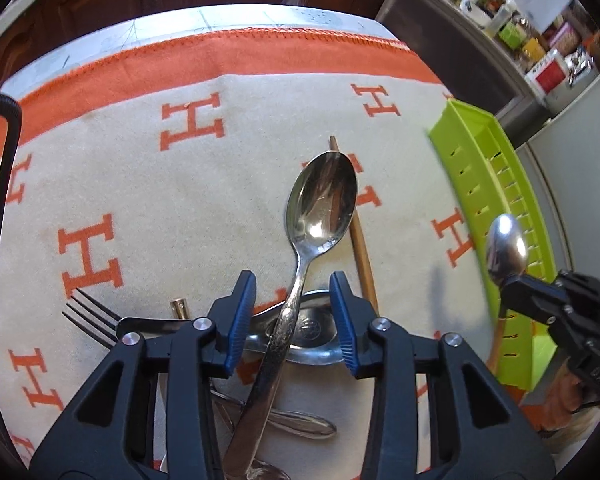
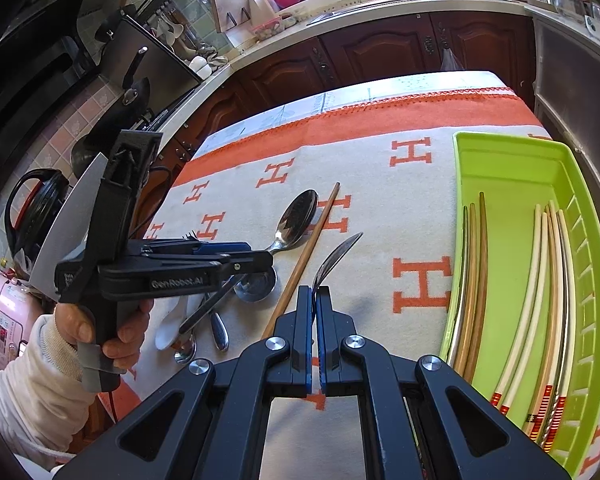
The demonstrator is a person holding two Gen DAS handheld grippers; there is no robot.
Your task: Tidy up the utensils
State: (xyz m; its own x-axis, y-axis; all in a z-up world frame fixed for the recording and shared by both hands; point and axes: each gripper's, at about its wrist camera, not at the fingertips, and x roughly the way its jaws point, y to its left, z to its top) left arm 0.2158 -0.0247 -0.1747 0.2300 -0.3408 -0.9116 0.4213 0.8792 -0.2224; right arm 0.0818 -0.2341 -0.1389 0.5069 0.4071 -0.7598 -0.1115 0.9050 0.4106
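Kitchen scene: the bench (image 2: pixel 364 92) is draped in a cream blanket with orange H letters and an orange border (image 1: pixel 148 184), with dark wooden cabinets (image 2: pixel 380 52) behind it and a cluttered countertop running along the wall.

The left claw (image 1: pixel 292 316) has its blue pads spread, and a big shiny steel tablespoon (image 1: pixel 320 204) runs up between them. The handle leans against the left pad but the right pad stands clear, so it isn't really pinched. Its long axis points away from the claw toward the far edge of the bench, bowl up and at the far end. The tail of the handle is cut off at the bottom of the left view.

The right claw (image 2: pixel 315 300) is pressed together on a smaller steel spoon (image 2: pixel 336 256), which sticks up and away, seen edge-on, near the lime green plastic tray (image 2: pixel 500 148). The tray sits at the right side of the bench, holding brown and cream chopsticks (image 2: pixel 476 272) lying lengthwise.

One loose brown wooden chopstick (image 2: pixel 312 240) lies diagonally on the blanket, partly under the tablespoon. Under the left claw there's a heap of cutlery (image 2: pixel 220 312): a fork (image 1: pixel 92 312), more spoons, something white. It's mostly hidden, hard to sort out. A hand in a white sleeve (image 2: pixel 96 332) grips the left handle.
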